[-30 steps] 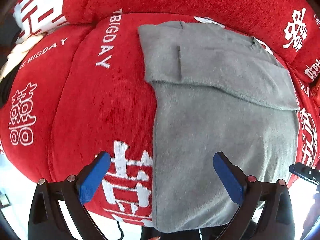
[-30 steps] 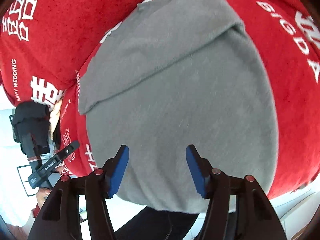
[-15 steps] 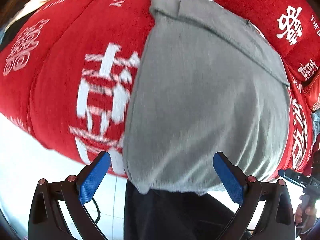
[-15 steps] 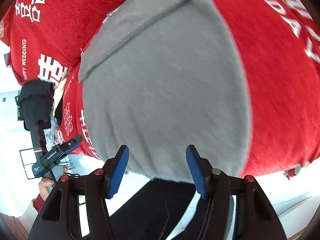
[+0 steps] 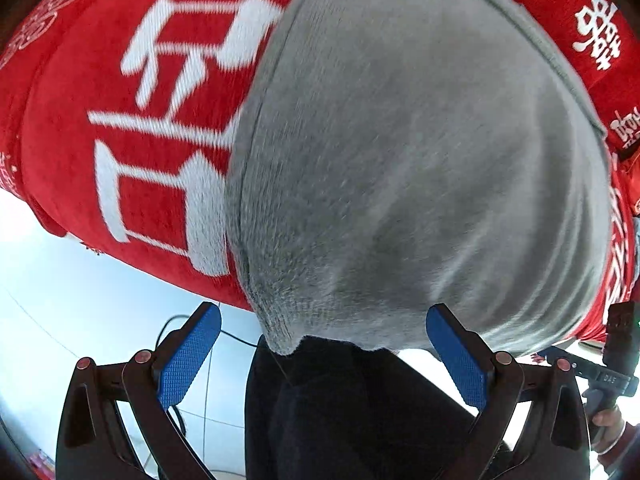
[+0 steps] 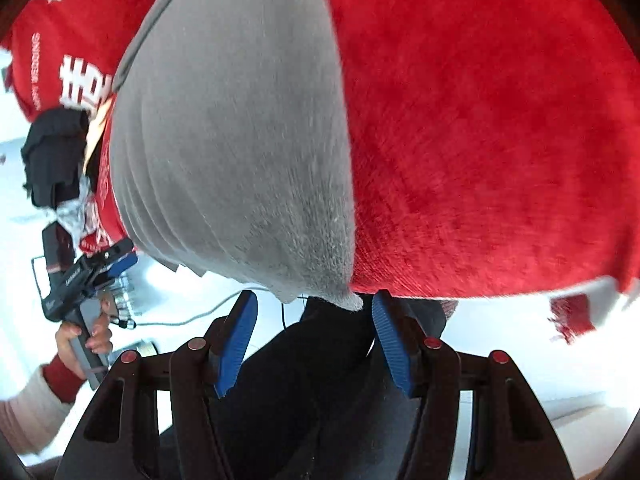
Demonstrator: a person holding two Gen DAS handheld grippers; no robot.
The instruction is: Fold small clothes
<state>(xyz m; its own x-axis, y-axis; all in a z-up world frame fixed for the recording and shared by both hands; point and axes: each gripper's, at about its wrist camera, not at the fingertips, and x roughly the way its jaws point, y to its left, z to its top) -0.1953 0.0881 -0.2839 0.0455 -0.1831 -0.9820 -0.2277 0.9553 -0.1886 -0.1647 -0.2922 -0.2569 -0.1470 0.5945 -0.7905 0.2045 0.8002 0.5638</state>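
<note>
A grey garment (image 5: 420, 152) lies spread on a red cover, its near hem hanging over the front edge. My left gripper (image 5: 324, 354) is open, its blue pads either side of the garment's near left corner (image 5: 280, 340), just below it. The garment also shows in the right wrist view (image 6: 232, 128). My right gripper (image 6: 314, 340) is open, its pads flanking the near right corner (image 6: 348, 300), which hangs just above them. Neither gripper holds cloth.
The red plush cover with white lettering (image 5: 132, 120) drapes the surface and ends at the front edge (image 6: 500, 272). The person's dark trousers (image 5: 340, 408) are below the hem. A dark bundle (image 6: 52, 152) sits at the left. The left gripper's body (image 6: 84, 276) shows in the right wrist view.
Both grippers have pulled back and down from over the garment to its near hem at the front edge. Both stayed open.
</note>
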